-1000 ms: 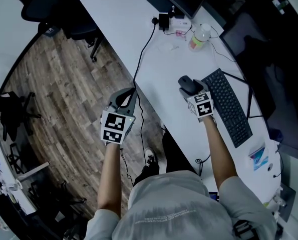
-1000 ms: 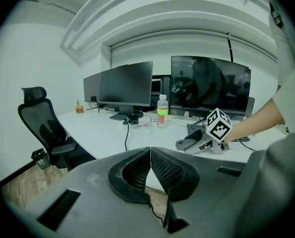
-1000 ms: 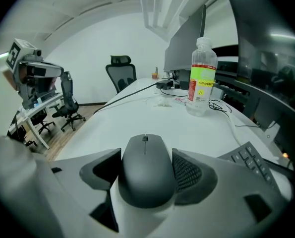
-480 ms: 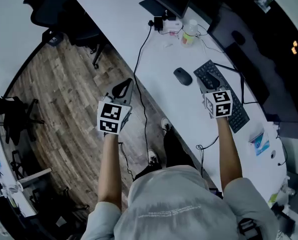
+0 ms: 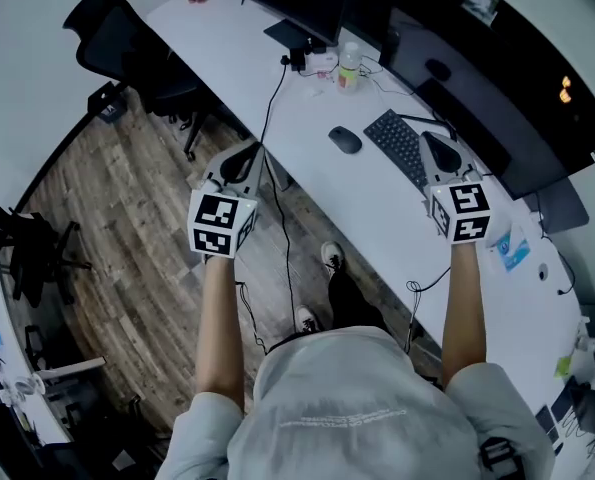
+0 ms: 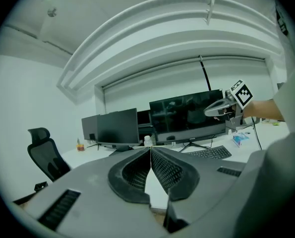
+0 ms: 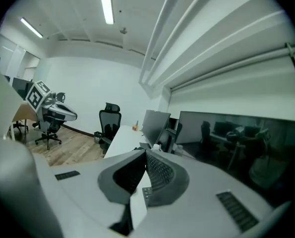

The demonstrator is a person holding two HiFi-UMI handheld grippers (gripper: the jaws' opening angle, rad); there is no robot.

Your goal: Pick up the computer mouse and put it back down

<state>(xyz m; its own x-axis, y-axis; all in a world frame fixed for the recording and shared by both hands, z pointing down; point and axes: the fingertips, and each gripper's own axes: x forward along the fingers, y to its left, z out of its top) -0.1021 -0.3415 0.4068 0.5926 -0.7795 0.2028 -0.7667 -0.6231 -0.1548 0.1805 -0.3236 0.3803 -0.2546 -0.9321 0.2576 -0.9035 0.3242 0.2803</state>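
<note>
With the left tongs [image 5: 239, 158] and right tongs [image 5: 439, 150] both clenched empty and the mouse [image 5: 344, 140] lying on the desk [image 5: 357, 193] at 9 o'clock of the keyboard [image 5: 399, 146], spread the right tongs fully before approaching toward 9 o'clock.

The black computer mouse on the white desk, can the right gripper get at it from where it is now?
Probably yes. The black computer mouse lies in the open left of the dark keyboard, with nothing on top. The right gripper hovers by the keyboard's right edge, empty, jaws together; they must open first.
</note>
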